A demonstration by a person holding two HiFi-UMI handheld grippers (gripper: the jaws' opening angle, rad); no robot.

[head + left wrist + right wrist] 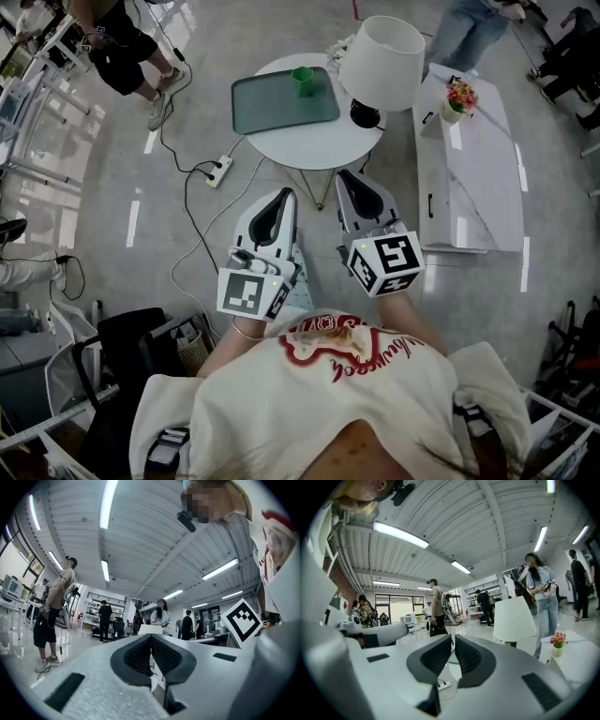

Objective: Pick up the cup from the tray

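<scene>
Table (323,142) bears tray (272,108) with cup (302,81) — left tongs (283,195), right tongs (346,176) closed.

Small round white surface (314,150), grey-green tray (272,111) sitting on its left side, white-shaded lamp (380,56) just beside the tray.

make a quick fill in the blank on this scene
The green cup stands on the ____.
A white-shaded ____ stands on the same round table.
The left gripper and the right gripper are both ____, holding nothing.
Missing words: tray; lamp; shut.
</scene>
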